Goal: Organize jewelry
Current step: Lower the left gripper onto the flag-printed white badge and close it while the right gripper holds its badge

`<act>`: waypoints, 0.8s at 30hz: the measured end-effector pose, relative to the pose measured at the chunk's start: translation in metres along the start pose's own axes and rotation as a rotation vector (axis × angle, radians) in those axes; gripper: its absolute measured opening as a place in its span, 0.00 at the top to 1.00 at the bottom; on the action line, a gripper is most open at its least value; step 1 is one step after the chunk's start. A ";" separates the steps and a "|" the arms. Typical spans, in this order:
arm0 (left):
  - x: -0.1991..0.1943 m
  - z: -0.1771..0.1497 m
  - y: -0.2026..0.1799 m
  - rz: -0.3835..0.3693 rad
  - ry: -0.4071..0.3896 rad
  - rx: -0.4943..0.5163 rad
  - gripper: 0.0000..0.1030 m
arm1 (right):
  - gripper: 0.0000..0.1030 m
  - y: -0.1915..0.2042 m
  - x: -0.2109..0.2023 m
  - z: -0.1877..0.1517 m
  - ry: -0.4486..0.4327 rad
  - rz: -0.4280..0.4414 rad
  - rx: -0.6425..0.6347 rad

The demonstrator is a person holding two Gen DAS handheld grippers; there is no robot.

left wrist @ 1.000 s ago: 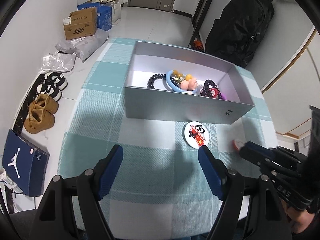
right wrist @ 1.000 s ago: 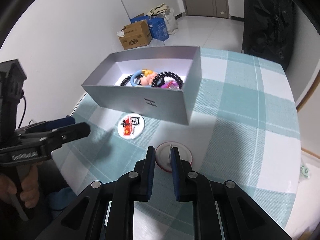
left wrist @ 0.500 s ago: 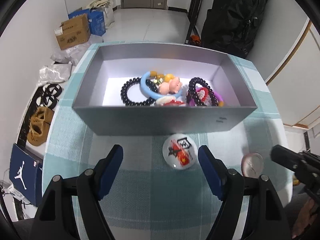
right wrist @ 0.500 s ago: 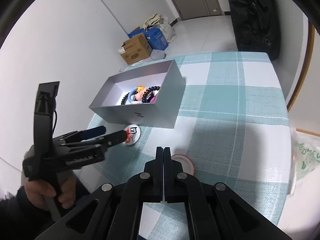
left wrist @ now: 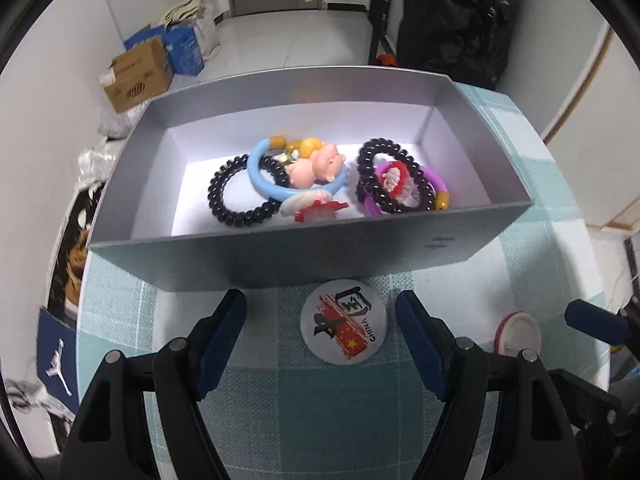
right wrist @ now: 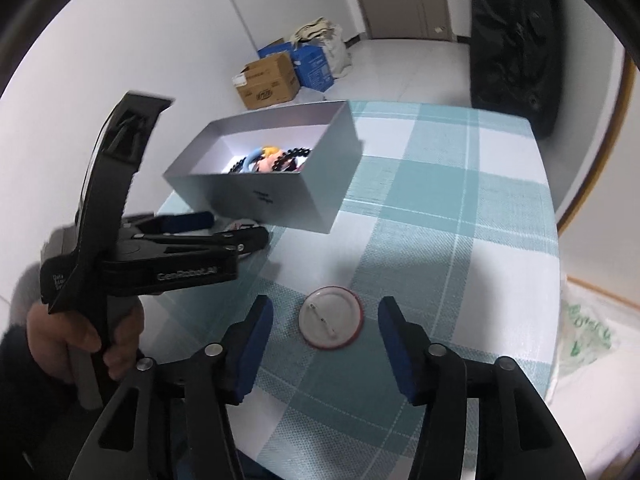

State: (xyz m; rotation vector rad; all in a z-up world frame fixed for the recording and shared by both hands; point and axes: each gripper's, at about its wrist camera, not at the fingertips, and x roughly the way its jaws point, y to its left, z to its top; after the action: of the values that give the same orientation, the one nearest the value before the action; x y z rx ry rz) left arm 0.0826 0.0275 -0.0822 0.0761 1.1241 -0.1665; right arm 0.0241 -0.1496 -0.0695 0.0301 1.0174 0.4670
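The left claw [left wrist: 320,326] is wide open and holds nothing, and the round China badge [left wrist: 343,322] lies flat on the table [left wrist: 280,420] right between its fingers, at 12 o'clock and very close. The right claw [right wrist: 326,338] is wide open and empty too, with the red-rimmed badge [right wrist: 331,317] face down between its fingers at 12 o'clock. Farther off at 12 o'clock from the left claw sits the gray box [left wrist: 280,258] with the bracelets [left wrist: 320,184], so each badge looks nearest to its own claw.
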 end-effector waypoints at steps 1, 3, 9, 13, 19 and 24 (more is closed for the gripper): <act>0.000 0.000 0.000 -0.005 0.000 0.002 0.29 | 0.48 0.002 0.002 -0.001 0.006 -0.008 -0.010; 0.000 0.000 0.002 -0.014 0.001 0.004 0.33 | 0.48 0.005 0.005 -0.002 0.018 -0.028 -0.030; -0.007 -0.001 -0.011 -0.033 -0.003 0.085 0.64 | 0.48 0.004 0.010 -0.004 0.040 -0.038 -0.032; -0.010 -0.002 -0.003 -0.081 0.016 0.044 0.64 | 0.48 0.003 0.013 -0.005 0.045 -0.040 -0.029; -0.031 0.004 0.004 -0.130 -0.037 0.005 0.64 | 0.47 0.013 0.021 -0.007 0.056 -0.088 -0.085; -0.042 0.003 0.007 -0.147 -0.071 -0.009 0.64 | 0.47 0.026 0.027 -0.009 0.053 -0.163 -0.166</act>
State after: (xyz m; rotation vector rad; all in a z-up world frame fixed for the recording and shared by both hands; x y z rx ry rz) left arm 0.0689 0.0384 -0.0432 -0.0208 1.0592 -0.2928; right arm 0.0192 -0.1179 -0.0897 -0.2134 1.0211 0.4036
